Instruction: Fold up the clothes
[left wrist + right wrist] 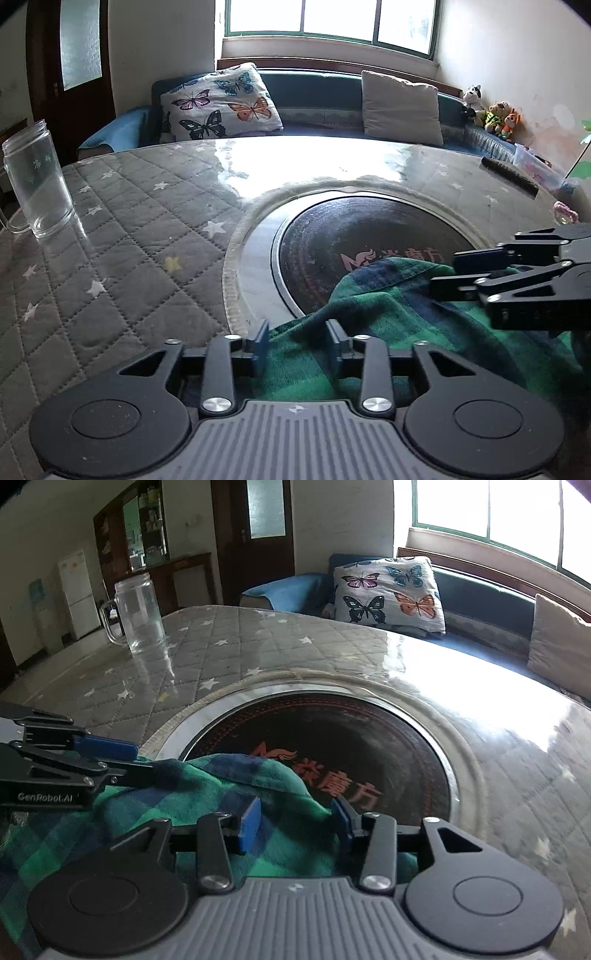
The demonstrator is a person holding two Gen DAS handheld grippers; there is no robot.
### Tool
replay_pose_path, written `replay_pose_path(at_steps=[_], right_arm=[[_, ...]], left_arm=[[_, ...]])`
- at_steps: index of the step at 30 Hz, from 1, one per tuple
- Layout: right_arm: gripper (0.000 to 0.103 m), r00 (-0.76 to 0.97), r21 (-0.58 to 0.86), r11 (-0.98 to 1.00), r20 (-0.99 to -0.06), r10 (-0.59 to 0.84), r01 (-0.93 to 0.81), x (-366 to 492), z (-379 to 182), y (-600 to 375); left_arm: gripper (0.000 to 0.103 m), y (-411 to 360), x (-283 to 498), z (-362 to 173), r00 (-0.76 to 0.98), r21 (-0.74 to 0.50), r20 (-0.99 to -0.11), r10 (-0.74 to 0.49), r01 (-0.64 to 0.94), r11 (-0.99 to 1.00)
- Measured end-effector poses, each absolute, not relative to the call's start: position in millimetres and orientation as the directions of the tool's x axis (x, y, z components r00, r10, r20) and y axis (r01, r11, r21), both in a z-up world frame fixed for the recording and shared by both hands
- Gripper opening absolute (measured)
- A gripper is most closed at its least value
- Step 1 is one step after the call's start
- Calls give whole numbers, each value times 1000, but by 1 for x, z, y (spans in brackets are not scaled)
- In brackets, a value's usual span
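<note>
Green-and-navy plaid cloth, the garment (pixel 388 314) to be folded, lies bunched at the near edge of the counter (pixel 122 229), with its far hem draped over the rim of the dark round hotplate (pixel 362 236) set into the counter top. Going left to right: a clear glass mug (pixel 37 181) stands well apart at the far left of the counter and plays no part in the coming move. Next comes the left tool (pixel 297 341), pointing forward and down; its blue pads stand partly apart with plaid cloth lying between them, and the pads do not appear to press on it, so nothing is gripped. Just beside it, further right, the right tool (pixel 295 821) sits in the same attitude, its jaws likewise partly open astride a raised ridge of the garment, with no visible pinch. In each wrist view the other tool reaches in from the side, resting over the same cloth. The garment's long axis appears to run left to right across both tools, with its bulk beneath and behind them and its free hem ahead toward the hotplate. Judged from this, both tools are equally near the cloth, and the next move turns on closing on the near fold line.
</note>
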State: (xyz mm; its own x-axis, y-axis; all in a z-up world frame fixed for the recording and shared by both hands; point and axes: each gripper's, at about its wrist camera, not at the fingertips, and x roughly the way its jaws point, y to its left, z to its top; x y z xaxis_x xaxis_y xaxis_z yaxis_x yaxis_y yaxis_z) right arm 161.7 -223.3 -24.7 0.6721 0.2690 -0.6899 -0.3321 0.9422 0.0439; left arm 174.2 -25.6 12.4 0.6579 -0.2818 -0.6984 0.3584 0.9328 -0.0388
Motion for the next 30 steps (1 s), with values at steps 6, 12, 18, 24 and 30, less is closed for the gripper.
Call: replay_pose_path(at_steps=[6, 12, 18, 24, 30], right_arm=[[56, 668, 17, 948, -705, 237, -319, 174, -35, -215], [63, 672, -5, 951, -709, 216, -310, 180, -34, -212], [70, 689, -35, 950, -697, 199, -309, 172, -27, -213], [85, 710, -87, 937, -677, 193, -338, 146, -21, -209], [89, 747, -177, 924, -648, 151, -340, 125, -24, -199]], left_arm=[[66, -28, 175, 16, 670, -37, -688, -278, 350, 936], [80, -42, 178, 11, 674, 4, -691, -259, 362, 932], [83, -41, 186, 7, 682, 29, -699, -217, 329, 944], [88, -41, 186, 4, 689, 41, -698, -198, 314, 948], [88, -42, 183, 5, 696, 53, -694, -184, 305, 951]])
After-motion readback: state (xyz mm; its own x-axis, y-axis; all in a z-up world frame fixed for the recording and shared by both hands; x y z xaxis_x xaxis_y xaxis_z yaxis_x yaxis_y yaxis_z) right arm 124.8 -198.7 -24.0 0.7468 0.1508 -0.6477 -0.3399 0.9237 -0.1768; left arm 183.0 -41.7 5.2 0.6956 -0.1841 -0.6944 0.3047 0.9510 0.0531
